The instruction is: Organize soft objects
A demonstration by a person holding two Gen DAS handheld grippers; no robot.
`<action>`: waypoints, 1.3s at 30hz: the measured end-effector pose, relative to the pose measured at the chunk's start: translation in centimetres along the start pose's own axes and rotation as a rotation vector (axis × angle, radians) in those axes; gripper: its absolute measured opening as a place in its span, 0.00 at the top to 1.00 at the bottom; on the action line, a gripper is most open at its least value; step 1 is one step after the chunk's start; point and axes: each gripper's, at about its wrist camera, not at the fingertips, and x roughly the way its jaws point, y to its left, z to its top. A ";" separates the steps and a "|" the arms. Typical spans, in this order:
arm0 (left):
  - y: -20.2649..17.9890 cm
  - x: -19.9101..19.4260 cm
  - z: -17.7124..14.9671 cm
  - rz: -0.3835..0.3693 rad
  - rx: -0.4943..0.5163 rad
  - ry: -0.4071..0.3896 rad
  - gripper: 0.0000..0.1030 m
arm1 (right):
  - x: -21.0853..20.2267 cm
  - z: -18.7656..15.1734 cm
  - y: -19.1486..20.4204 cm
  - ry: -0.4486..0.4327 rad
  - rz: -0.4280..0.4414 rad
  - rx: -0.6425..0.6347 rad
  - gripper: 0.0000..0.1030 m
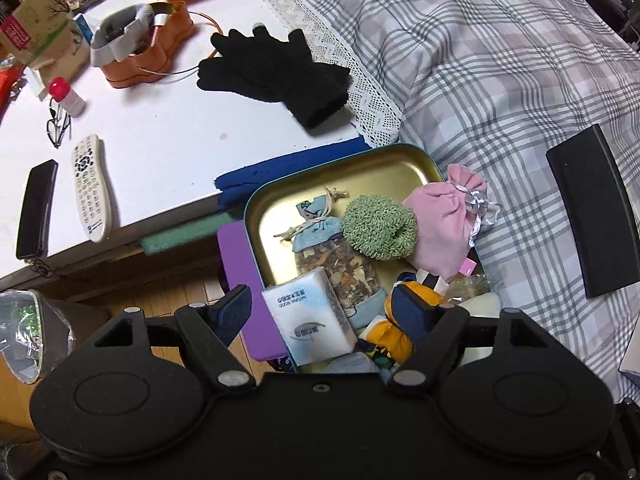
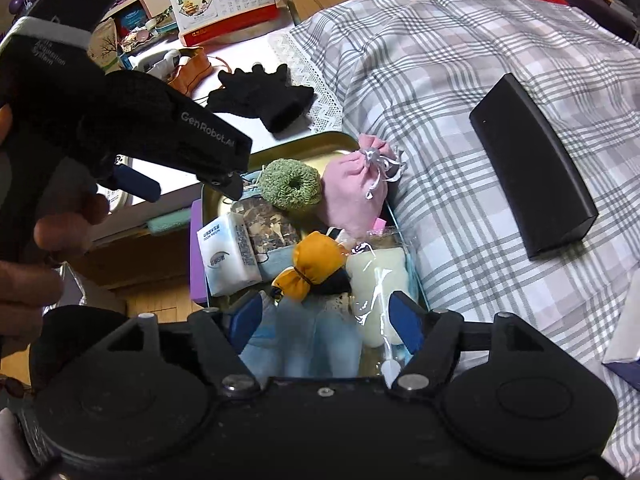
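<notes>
A gold tin tray [image 1: 360,168] [image 2: 320,145] holds several soft items: a pink pouch [image 1: 444,226] [image 2: 354,190], a green crocheted ring [image 1: 378,226] [image 2: 290,184], a potpourri sachet [image 1: 340,264] [image 2: 270,226], a tissue pack [image 1: 310,316] [image 2: 230,254] and an orange pouch [image 1: 394,326] [image 2: 316,262]. Black gloves [image 1: 276,70] [image 2: 262,94] lie on the white table. My left gripper [image 1: 324,314] is open above the tissue pack; it also shows in the right wrist view [image 2: 188,186]. My right gripper [image 2: 332,326] is open over a cream item in clear wrap [image 2: 378,288] and pale blue cloth [image 2: 304,344].
A black case [image 1: 596,212] [image 2: 532,168] lies on the plaid bedding [image 1: 500,60]. The white table [image 1: 180,120] carries a remote [image 1: 90,186], a black phone [image 1: 36,208], glasses [image 1: 58,126], a red-capped bottle [image 1: 66,94] and an orange tin [image 1: 140,44]. A purple block [image 1: 244,272] sits under the tray.
</notes>
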 end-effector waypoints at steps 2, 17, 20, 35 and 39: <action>0.0 -0.4 -0.5 0.000 -0.009 -0.006 0.29 | -0.4 -0.2 -0.1 -0.002 -0.002 0.007 0.33; -0.8 -3.7 -5.6 0.036 -0.016 -0.099 0.29 | -2.9 -3.1 -2.2 -0.024 -0.058 0.075 0.32; -1.2 -4.5 -6.9 0.049 -0.021 -0.125 0.28 | -3.4 -3.8 -2.5 -0.031 -0.071 0.083 0.32; -3.3 -5.2 -13.2 0.046 -0.037 -0.164 0.28 | -5.1 -7.7 -4.9 -0.067 -0.134 0.135 0.30; -3.4 -5.0 -14.3 0.029 -0.041 -0.158 0.27 | -4.9 -8.4 -5.2 -0.056 -0.149 0.150 0.30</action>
